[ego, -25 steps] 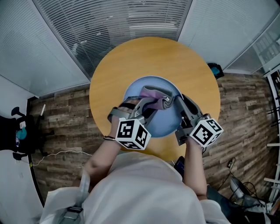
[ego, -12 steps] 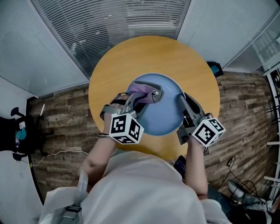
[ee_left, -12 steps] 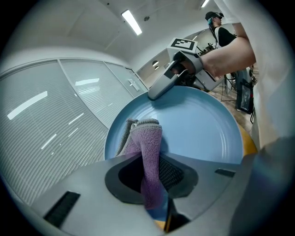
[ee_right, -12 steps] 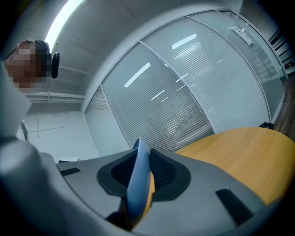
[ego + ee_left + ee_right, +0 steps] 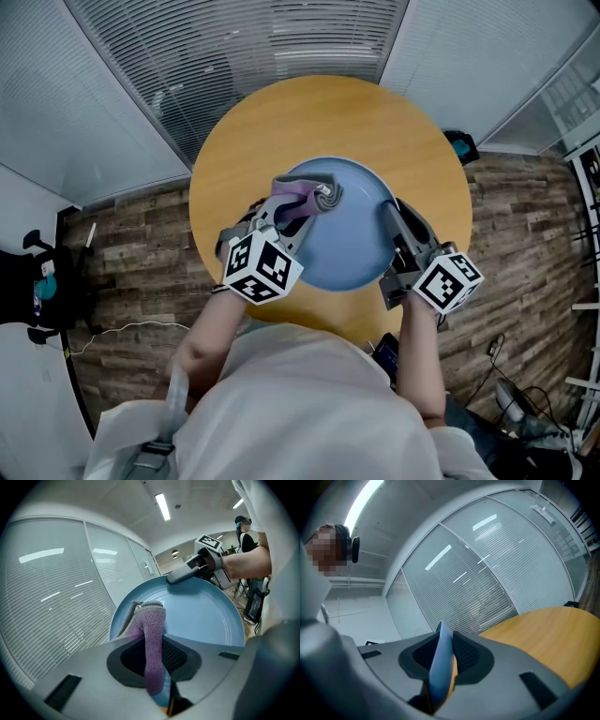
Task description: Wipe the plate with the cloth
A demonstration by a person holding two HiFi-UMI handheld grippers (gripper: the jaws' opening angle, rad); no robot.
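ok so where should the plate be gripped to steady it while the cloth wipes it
Probably take the blue plate by its thin rim on the person's right, jaws sliding in edge-on from outside, as the right gripper does. Only the rim is slim enough to pinch, and that side leaves the purple cloth free room.

bright, even | ceiling strip lights [image 5: 162, 506] | fisheye edges, dark vignette

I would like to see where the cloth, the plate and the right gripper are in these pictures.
cloth [image 5: 151, 620], left gripper view, on its purple fold above the jaws.
plate [image 5: 354, 239], head view, on its bare blue middle.
right gripper [image 5: 443, 644], right gripper view, midway between its fingertips, at the plate's rim.
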